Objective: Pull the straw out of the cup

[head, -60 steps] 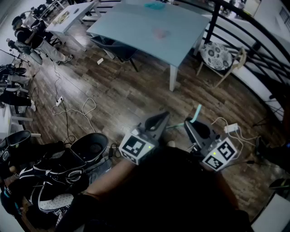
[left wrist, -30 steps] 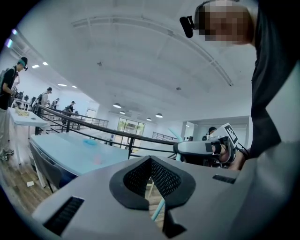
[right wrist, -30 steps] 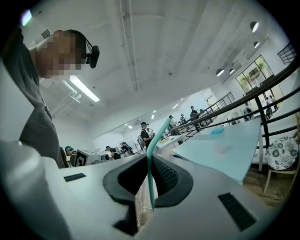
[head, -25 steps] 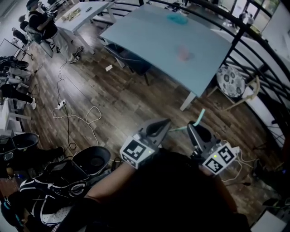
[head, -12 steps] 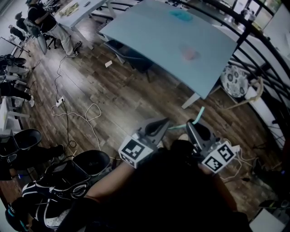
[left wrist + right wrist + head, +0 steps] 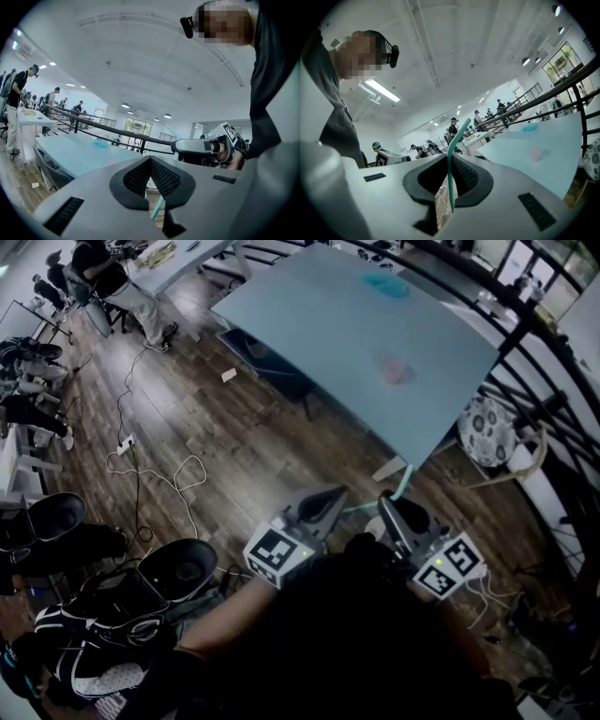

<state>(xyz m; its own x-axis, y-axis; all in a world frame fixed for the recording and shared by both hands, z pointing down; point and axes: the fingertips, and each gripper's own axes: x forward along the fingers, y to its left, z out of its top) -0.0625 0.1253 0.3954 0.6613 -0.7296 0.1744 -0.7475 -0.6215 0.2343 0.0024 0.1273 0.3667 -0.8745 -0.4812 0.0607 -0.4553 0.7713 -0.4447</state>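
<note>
Straw [image 6: 450, 174]: teal, with a bend near its upper end. It is carried in the air in front of the person, above a wooden floor [image 6: 234, 442], and is seen upright between the black pads of the right gripper [image 6: 449, 161]. The pads are pressed onto it, the bent end standing clear above the tips. In the head view a further teal length is seen running across from the right gripper towards the left gripper [image 6: 339, 495].

Left gripper: the pads are drawn together at the tips. A short length of the straw is seen in the gap beneath them, close against one pad. Whether it is nipped there cannot be settled. The two grippers are held side by side, near each other, at the bottom centre of the head view. Each bears a cube with square markers.

Surroundings:
- Table [image 6: 319, 306], pale blue, well beyond the grippers. A small teal object [image 6: 384, 284] and a pinkish mark [image 6: 396, 371] are seen on its top.
- Chair [image 6: 489, 420] with a patterned seat, to the right of the table beside a black railing [image 6: 553, 404].
- Cables [image 6: 155, 474], white and black, strewn on the floor at left.
- Black bags [image 6: 103, 615], heaped at lower left.
</note>
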